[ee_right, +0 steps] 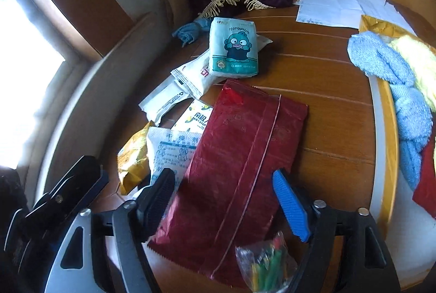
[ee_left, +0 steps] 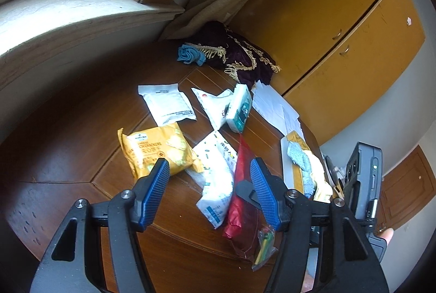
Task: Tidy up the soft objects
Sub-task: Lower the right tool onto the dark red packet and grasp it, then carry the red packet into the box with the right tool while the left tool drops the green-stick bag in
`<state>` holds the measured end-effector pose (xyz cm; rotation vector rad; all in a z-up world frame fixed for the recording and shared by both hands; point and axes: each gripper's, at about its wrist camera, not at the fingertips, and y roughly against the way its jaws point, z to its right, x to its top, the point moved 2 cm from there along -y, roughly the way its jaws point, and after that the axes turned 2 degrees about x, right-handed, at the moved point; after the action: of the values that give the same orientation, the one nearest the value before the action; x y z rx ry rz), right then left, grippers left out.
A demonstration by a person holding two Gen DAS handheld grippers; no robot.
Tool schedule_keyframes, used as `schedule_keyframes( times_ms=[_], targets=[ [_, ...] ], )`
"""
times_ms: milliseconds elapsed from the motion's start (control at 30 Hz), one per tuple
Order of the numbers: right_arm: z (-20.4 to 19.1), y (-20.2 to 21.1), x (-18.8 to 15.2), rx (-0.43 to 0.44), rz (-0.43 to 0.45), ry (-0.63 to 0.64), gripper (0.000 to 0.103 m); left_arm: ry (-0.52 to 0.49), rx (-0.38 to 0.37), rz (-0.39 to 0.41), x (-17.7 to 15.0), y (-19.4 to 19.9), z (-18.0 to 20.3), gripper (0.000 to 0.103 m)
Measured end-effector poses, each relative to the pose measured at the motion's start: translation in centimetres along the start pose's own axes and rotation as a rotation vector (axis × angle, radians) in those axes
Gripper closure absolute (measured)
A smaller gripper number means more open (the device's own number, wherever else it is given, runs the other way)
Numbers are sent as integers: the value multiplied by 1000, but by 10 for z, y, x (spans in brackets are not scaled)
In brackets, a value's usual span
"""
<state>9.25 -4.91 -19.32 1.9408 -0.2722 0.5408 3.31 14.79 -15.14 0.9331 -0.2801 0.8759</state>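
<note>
Hovering over the wooden table point(ee_right: 327, 107), my right gripper point(ee_right: 226, 200) is spread wide astride the flat red packet point(ee_right: 239, 145), so I should lower squarely before pinching, while my left gripper point(ee_left: 209, 192) hangs equally spread and empty.

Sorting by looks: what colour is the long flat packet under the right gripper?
Dark red packet, with a thin pale seam lengthwise; clearest in the right wrist view.
</note>
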Motion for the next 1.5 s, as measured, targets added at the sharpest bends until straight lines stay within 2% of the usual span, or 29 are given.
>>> schedule_keyframes(
  times_ms=[167,300,333,433,500,667,933,1133,1367,1500],
  targets=[
    [-7,-11,5,-71,-2,17,14,10,6,-2,0,0,-4,42],
    [6,-12,3,-75,-15,-35,13,3,6,1,-1,2,-3,42],
    [9,-12,3,-49,-18,-58,14,1,6,0,-1,2,-3,42],
    [9,-10,3,-46,-15,-59,22,-3,0,-9,-3,1,1,42],
    [10,-8,3,-41,-9,-72,32,-14,0,-9,-3,0,4,42],
    [15,2,2,24,33,-107,42,-32,1,-7,-5,1,12,42],
    [25,50,5,150,228,-135,43,-47,-2,2,-8,4,22,42],
    [48,89,13,245,310,-128,42,-81,-4,-12,-15,0,40,42],
    [96,130,8,179,376,-144,42,-209,-29,-91,-43,-11,78,42],
    [114,148,-7,123,397,-154,42,-345,-16,-173,-71,-26,105,42]
  ],
)
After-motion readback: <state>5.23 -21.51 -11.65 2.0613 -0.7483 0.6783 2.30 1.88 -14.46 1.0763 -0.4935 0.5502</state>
